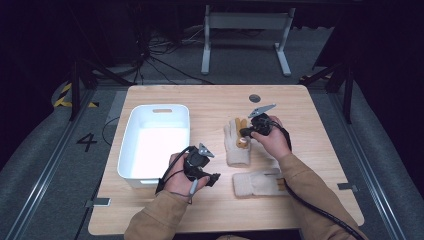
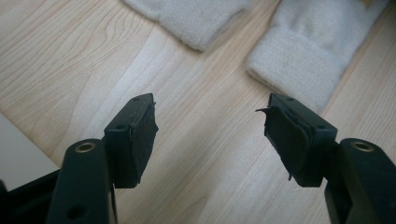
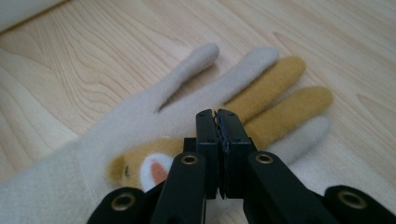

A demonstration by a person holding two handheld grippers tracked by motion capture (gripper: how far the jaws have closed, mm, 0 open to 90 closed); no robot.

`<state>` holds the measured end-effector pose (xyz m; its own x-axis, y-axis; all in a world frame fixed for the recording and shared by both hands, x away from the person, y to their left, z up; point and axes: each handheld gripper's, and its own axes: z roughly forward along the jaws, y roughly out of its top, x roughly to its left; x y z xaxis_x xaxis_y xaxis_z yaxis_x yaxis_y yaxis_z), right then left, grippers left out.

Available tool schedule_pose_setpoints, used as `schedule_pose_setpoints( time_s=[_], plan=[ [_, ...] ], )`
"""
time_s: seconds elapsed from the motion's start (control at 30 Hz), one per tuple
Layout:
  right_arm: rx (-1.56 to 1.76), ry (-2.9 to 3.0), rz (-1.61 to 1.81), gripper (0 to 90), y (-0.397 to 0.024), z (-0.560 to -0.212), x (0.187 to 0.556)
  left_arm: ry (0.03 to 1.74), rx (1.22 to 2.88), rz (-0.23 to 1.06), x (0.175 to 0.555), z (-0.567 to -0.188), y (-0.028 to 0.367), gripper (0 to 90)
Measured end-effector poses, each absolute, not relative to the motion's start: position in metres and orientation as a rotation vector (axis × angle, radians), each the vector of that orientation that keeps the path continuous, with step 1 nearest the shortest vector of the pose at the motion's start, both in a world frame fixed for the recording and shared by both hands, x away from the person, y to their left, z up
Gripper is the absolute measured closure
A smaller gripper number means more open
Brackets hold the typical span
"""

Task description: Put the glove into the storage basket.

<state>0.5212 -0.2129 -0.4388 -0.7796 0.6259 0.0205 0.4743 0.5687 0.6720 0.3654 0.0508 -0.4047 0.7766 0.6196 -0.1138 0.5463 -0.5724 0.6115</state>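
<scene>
A white plastic bin [image 1: 156,142] with a handle slot sits on the left of the pale wooden table [image 1: 210,102]; it looks empty, though the bright glare makes its floor hard to read. Next comes the left gripper [image 1: 214,178], low near the front edge; its jaws stand wide apart with bare wood between them. Past it lies a cream fleece glove [image 1: 256,183] flat on its side; a sleeve covers its far end. Further back lies a second cream fleece glove with two tan fingers [image 3: 224,88]; the right gripper [image 3: 217,122] sits right over its palm, jaws pressed together, and I cannot tell if any cloth is pinched. Both gloves look soft, light and floppy; the thick cuff seems the best place to grab.
</scene>
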Motion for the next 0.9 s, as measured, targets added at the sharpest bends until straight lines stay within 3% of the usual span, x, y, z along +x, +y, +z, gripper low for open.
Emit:
schedule_pose_setpoints(
  time_s=[0.37, 0.9],
  plan=[
    [0.972, 2.589, 0.955, 89.3, -0.231, -0.438, 0.513, 0.845, 2.333, 0.143, 0.366, -0.405, 0.045, 34.4],
    [1.103, 2.57, 0.886, 88.9, -0.278, -0.438, 0.471, 0.796, 2.353, 0.124, 0.369, -0.408, 0.03, 33.5]
  ],
)
